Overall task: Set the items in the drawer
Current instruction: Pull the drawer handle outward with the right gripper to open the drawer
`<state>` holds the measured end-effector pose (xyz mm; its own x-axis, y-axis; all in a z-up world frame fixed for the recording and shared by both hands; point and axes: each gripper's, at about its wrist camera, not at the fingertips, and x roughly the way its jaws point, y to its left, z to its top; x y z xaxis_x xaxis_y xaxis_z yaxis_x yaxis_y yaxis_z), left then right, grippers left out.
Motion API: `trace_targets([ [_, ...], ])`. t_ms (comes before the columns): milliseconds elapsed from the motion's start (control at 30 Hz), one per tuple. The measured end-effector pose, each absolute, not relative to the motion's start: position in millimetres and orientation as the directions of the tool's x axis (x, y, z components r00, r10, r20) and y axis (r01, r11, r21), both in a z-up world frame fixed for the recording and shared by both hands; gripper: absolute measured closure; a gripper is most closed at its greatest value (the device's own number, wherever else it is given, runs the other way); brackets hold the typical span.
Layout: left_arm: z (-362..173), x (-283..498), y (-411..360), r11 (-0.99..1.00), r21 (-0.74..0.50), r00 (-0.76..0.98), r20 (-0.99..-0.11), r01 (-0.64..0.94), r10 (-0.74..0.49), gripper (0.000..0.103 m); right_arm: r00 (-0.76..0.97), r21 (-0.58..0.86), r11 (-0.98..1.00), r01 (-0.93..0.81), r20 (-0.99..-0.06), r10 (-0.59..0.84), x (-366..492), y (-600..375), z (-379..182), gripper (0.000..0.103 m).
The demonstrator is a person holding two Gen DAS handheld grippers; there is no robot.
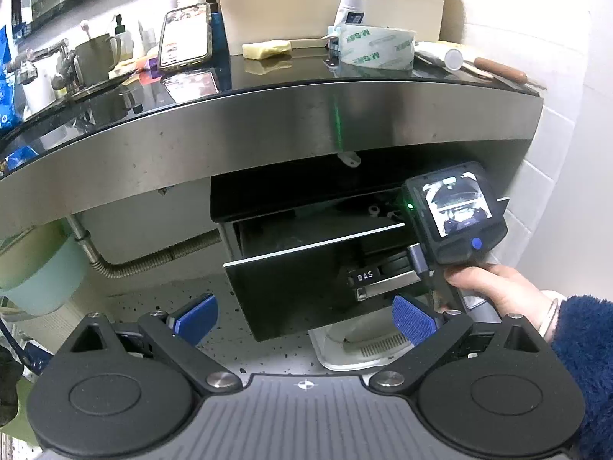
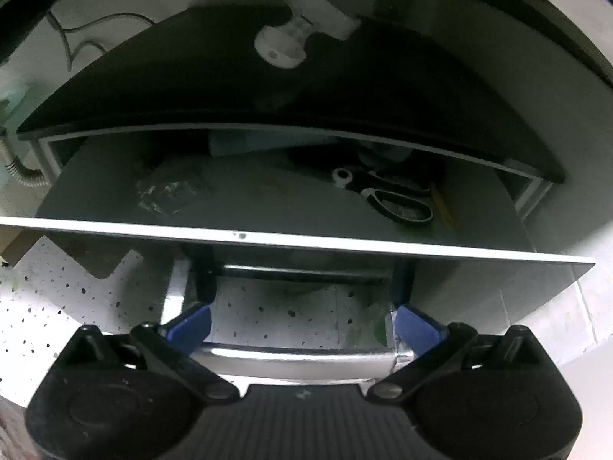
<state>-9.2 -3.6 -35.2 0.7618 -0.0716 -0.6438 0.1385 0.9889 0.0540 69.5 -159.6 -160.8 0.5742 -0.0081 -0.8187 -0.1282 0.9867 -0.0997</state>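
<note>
Two grippers in play: the left gripper point(image 1: 304, 316) hangs below the counter point(image 1: 268, 115), fingers spread wide with nothing between them, well short of the black drawer point(image 1: 306, 264), which stands partly pulled out under the counter. The right gripper point(image 2: 302, 324) sits at the drawer front point(image 2: 459, 280), blue pads point(image 2: 191, 324) wide apart either side of the chrome handle point(image 2: 299, 358), contact unclear. Inside the drawer lie scissors point(image 2: 398, 201); a tape roll point(image 1: 377, 48) and a phone point(image 1: 186, 36) rest on the counter.

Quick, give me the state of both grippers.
Left gripper: open, empty.
Right gripper: open, straddling the chrome bar handle of the black drawer.
</note>
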Motion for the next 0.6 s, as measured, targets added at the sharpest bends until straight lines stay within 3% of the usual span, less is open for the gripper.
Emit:
trace_targets([
  [600, -34.4, -8.2, -7.3, 0.986, 0.065, 0.761, -0.644, 0.156, -0.078, 0.004, 0.561, -0.002, 0.994, -0.111, -0.826, 0.061, 68.4, -166.7, -169.2, 0.0],
])
